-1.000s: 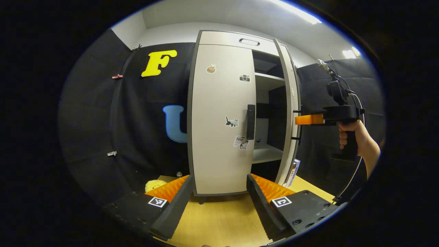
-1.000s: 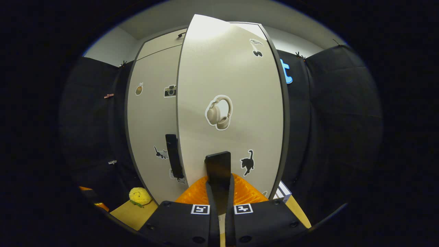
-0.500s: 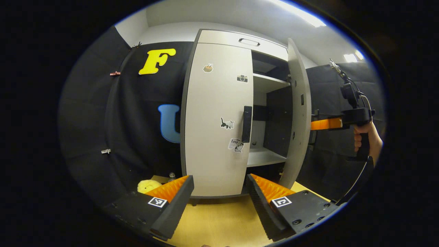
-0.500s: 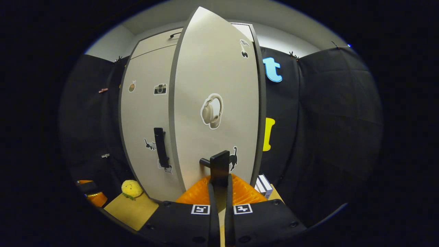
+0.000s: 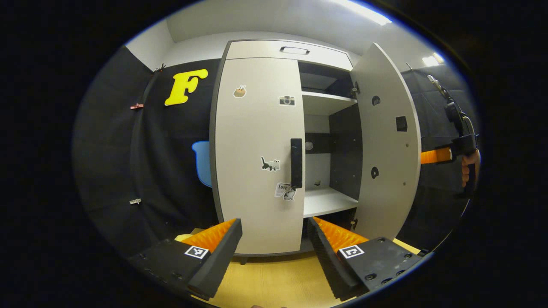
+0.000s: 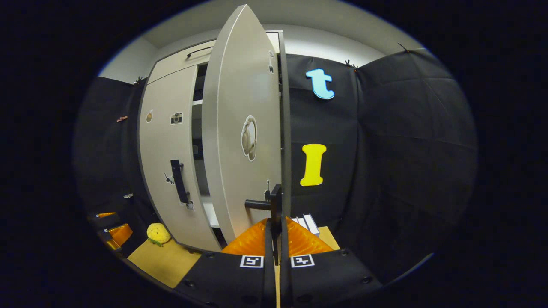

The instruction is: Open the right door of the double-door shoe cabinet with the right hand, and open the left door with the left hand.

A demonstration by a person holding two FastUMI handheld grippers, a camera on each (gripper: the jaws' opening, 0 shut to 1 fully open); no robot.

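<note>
The pale shoe cabinet stands on a wooden table. Its left door [image 5: 257,162] is closed, with a dark vertical handle [image 5: 296,162] at its inner edge. My left gripper [image 5: 274,248] is open, low in front of that door and short of it, with nothing between its fingers. The right door [image 5: 387,141] is swung well out, baring the shelves [image 5: 327,201]. In the right gripper view my right gripper [image 6: 276,226] is shut on the right door's handle [image 6: 276,205]. The left gripper view has that right gripper [image 5: 434,155] past the open door's edge, held by a hand [image 5: 469,169].
A yellow plush toy [image 6: 158,233] lies on the table [image 6: 158,261] by the cabinet's left corner. A small white box [image 6: 308,222] sits on the table behind the open right door. Black cloth walls close in on both sides of the cabinet.
The right door has swung much wider open, pulled by my right gripper, which moved outward to the right. My left gripper has stayed open, drifting slightly right in front of the left door.
</note>
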